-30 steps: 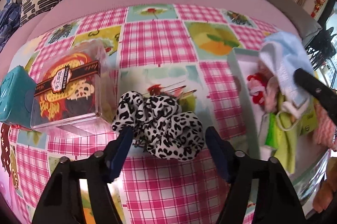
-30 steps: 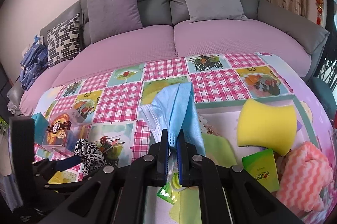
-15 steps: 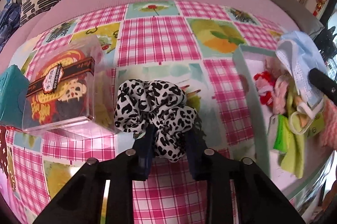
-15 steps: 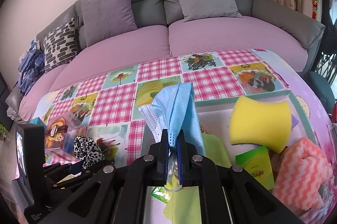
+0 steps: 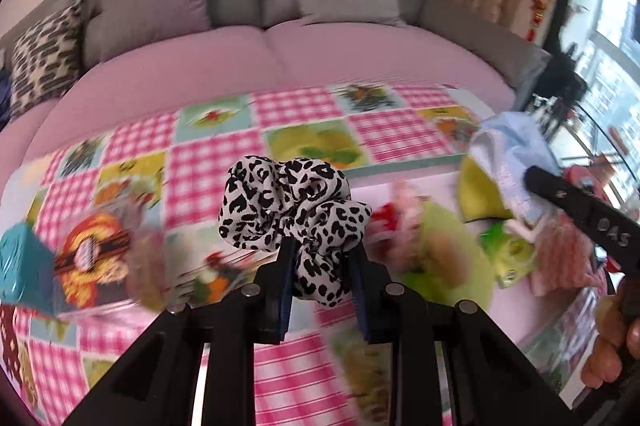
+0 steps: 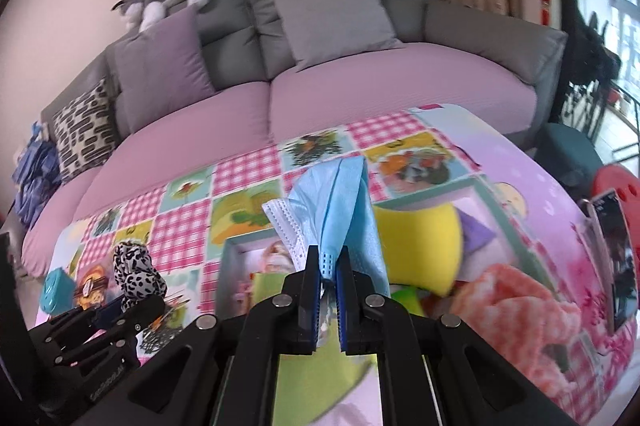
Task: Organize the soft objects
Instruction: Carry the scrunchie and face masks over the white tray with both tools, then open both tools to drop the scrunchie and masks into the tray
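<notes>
My left gripper (image 5: 320, 258) is shut on a black-and-white leopard-print scrunchie (image 5: 288, 201) and holds it above the checked tablecloth; the same scrunchie (image 6: 134, 272) shows at the left of the right wrist view. My right gripper (image 6: 328, 266) is shut on a light blue face mask (image 6: 340, 201), held over the pale tray (image 6: 234, 258). From the left wrist view the mask (image 5: 508, 161) hangs at the right. In the tray lie a yellow sponge (image 6: 420, 238), a pink knitted cloth (image 6: 520, 290) and a light green cloth (image 5: 444, 250).
A clear box with an orange and black label (image 5: 96, 262) and a teal box (image 5: 20, 266) stand at the table's left. Behind the table runs a pink and grey sofa (image 6: 320, 85) with cushions. A phone (image 6: 612, 258) stands at the right edge.
The left gripper closed on the scrunchie and lifted it off the tablecloth, moving right toward the tray. The right gripper kept its hold on the mask and shifted along with it.
</notes>
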